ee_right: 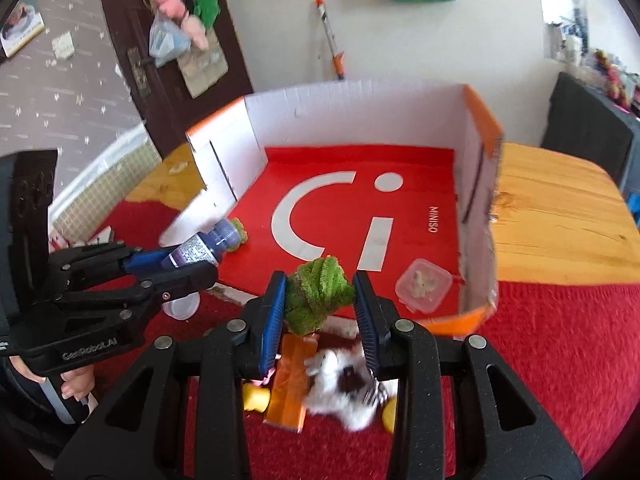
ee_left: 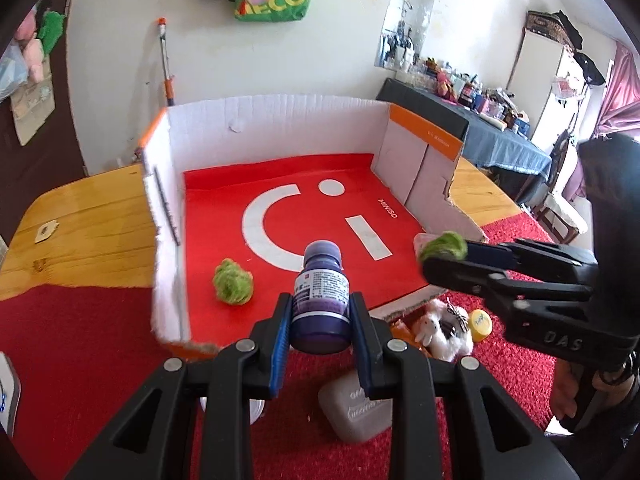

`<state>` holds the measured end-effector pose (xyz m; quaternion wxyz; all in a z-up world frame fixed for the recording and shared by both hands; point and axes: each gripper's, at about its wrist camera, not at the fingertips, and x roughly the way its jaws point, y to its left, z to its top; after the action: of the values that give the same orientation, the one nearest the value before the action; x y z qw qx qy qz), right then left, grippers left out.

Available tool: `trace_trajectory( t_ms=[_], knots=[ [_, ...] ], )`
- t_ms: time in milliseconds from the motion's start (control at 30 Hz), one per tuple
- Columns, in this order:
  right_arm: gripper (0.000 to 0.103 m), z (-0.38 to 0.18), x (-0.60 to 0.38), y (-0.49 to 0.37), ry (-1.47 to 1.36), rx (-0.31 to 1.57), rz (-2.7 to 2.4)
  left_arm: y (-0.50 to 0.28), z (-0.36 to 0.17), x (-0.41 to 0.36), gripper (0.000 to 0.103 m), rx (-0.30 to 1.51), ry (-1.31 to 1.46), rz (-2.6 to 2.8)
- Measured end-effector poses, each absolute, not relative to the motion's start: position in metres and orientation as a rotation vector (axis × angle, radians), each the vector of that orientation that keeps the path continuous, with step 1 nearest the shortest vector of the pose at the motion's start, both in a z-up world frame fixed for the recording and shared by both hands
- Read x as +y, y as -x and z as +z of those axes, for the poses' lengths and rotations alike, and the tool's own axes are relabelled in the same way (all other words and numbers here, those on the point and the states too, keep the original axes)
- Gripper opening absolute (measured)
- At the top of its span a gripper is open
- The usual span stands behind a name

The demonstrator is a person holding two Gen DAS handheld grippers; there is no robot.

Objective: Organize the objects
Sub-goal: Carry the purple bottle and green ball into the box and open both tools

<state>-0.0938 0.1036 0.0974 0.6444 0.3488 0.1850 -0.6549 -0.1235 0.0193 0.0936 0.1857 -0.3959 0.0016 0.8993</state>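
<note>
Purple bottle: a small dark-purple plastic bottle [ee_left: 320, 304] with a ribbed purple cap and a white printed label, held tilted with its cap toward the box, above the box's near edge.
Green pom-pom: a fuzzy green yarn ball [ee_right: 318, 294], loosely wound, held over the near edge of the box.
Second green ball: a matching fuzzy green ball [ee_left: 233, 281] lying on the red floor of the box near its left wall.
Box: a low open white cardboard box [ee_left: 280, 120] with orange rims and a red liner bearing a white smile mark, standing on the wooden counter [ee_left: 92, 216].
Left tool: the left tool [ee_left: 320, 320] has its blue-padded fingers drawn close, pinching the purple bottle by its sides.
Right tool: the right tool [ee_right: 320, 304] has its fingers drawn in, squeezing the green pom-pom between the blue pads.
Clear tub: a small clear lidded plastic container [ee_right: 423, 285] in the box's near right corner.
Below the tools: a white plush toy [ee_right: 344, 380], an orange block [ee_right: 294, 380], a grey case [ee_left: 356, 412] and a yellow cap [ee_left: 480, 324] on the red shaggy cloth [ee_right: 560, 360].
</note>
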Motion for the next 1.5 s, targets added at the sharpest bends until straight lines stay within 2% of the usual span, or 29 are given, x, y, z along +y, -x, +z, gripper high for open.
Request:
trace_trajectory(
  t_ms=[667, 1500],
  knots=[
    [0.034, 0.06, 0.049, 0.103, -0.924, 0.676, -1.311, 0.178, 0.056, 0.042, 0.029, 0.128, 1.311, 2.393],
    [0.039, 0.062, 0.049, 0.102, -0.879, 0.731, -1.281, 0.179, 0.054, 0.041, 0.029, 0.153, 1.315, 2.371]
  ],
)
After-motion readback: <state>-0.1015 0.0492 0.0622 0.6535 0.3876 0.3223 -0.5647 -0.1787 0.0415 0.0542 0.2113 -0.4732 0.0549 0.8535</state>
